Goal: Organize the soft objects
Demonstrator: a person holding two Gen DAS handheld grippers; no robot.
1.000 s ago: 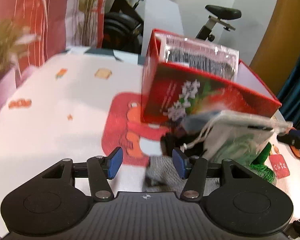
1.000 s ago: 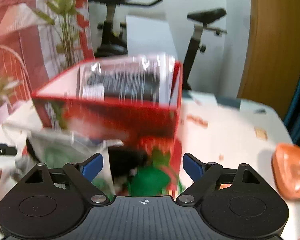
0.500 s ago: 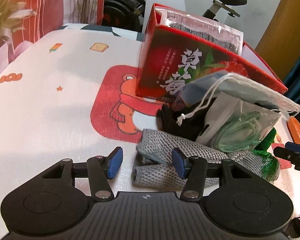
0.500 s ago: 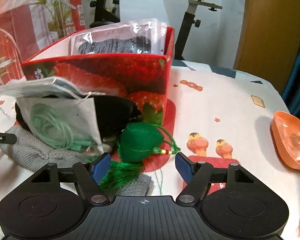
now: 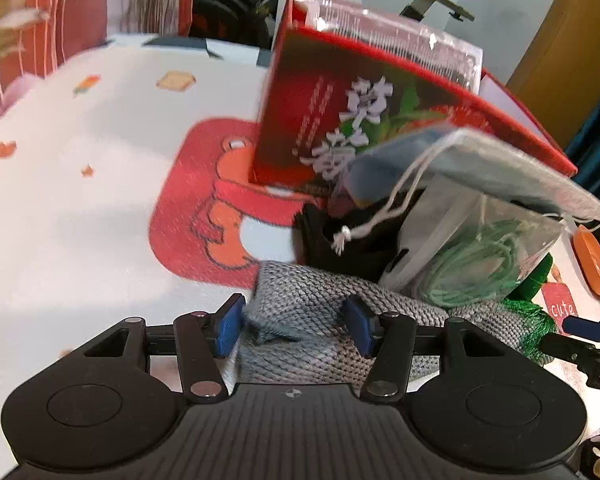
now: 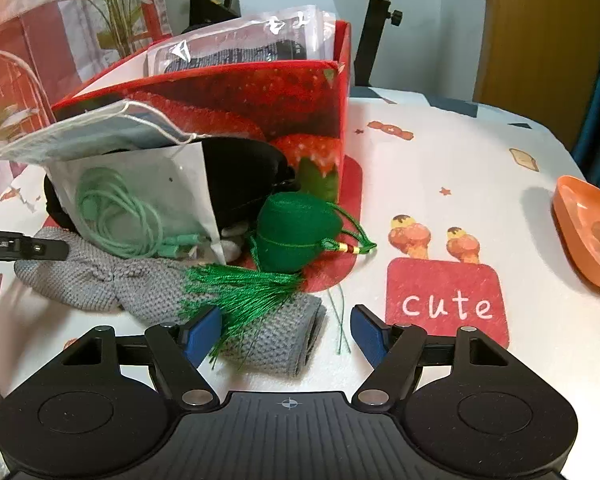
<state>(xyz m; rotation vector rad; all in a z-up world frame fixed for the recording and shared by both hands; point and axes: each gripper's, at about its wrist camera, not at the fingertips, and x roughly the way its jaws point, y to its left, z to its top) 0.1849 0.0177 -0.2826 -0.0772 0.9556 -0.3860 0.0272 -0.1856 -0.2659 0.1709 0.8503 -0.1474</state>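
Presently, red strawberry box (image 6: 236, 96) stands on worktop (image 6: 440, 184); grey knitted piece (image 5: 320, 312) lies before it, probably a limp, light glove. Left claw (image 5: 296, 326) and right claw (image 6: 286, 334) both released, straddling its ends; grip mid-fold.

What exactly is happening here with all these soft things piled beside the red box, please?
A person holding two tongs is sorting soft items heaped in front of a red strawberry box. The left tongs are open around one end of a grey knitted piece, not yet closed on it. The right tongs are open at its other end, where a green tassel lies across it. A face mask and a bagged green cable sit on the pile.
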